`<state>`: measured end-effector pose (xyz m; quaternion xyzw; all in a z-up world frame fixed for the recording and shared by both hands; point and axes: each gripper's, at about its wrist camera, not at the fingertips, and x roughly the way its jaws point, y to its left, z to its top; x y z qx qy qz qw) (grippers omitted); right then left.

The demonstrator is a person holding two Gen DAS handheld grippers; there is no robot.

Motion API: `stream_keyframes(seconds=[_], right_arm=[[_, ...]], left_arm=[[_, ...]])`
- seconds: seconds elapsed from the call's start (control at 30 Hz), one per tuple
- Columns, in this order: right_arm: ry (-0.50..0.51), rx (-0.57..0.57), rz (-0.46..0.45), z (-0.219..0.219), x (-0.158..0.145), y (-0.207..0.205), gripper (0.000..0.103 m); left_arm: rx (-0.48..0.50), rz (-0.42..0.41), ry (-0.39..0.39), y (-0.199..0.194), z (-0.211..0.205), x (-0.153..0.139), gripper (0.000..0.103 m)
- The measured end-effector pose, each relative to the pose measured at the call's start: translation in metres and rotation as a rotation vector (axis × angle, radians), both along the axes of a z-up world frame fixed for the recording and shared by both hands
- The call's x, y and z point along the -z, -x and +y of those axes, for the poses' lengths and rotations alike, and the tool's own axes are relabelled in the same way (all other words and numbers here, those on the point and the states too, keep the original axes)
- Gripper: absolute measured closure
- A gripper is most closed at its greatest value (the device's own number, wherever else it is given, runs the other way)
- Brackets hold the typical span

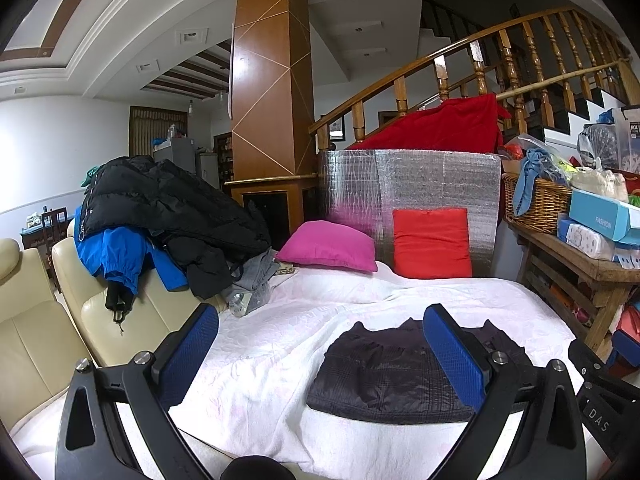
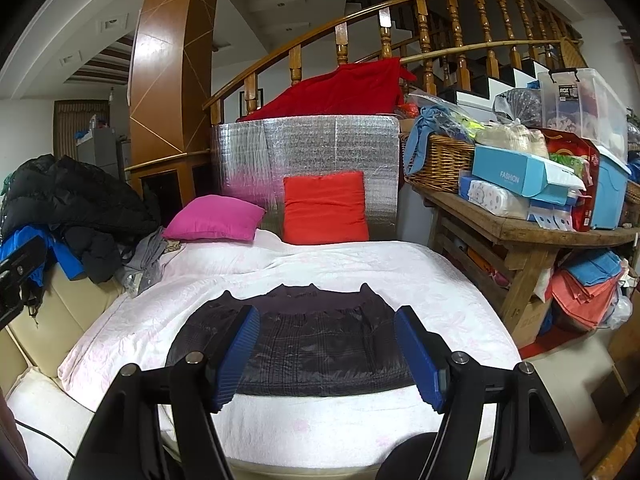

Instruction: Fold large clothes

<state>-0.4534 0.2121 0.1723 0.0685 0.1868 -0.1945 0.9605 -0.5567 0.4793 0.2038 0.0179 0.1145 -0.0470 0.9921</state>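
- Left wrist view: clothes pile (image 1: 168,216) on the sofa; left gripper (image 1: 320,356) spread, empty.
- Folded dark garment (image 2: 304,340) lies on the white bed (image 2: 320,264); right gripper (image 2: 326,354) spread above it, empty.
- Judged: fold complete; next, fetch another garment.

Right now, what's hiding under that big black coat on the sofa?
Under the black coat a blue jacket pokes out, with more dark clothes beside it, all heaped on the cream sofa. Anything deeper in the pile is covered.
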Motion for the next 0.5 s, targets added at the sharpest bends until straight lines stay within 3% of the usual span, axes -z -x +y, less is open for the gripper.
stream_keyframes(seconds=[0.5], right_arm=[[0.001, -0.002, 0.003, 0.0020, 0.0002, -0.0014, 0.029]], left_arm=[[0.001, 0.006, 0.001, 0.0004, -0.0025, 0.0014, 0.001]])
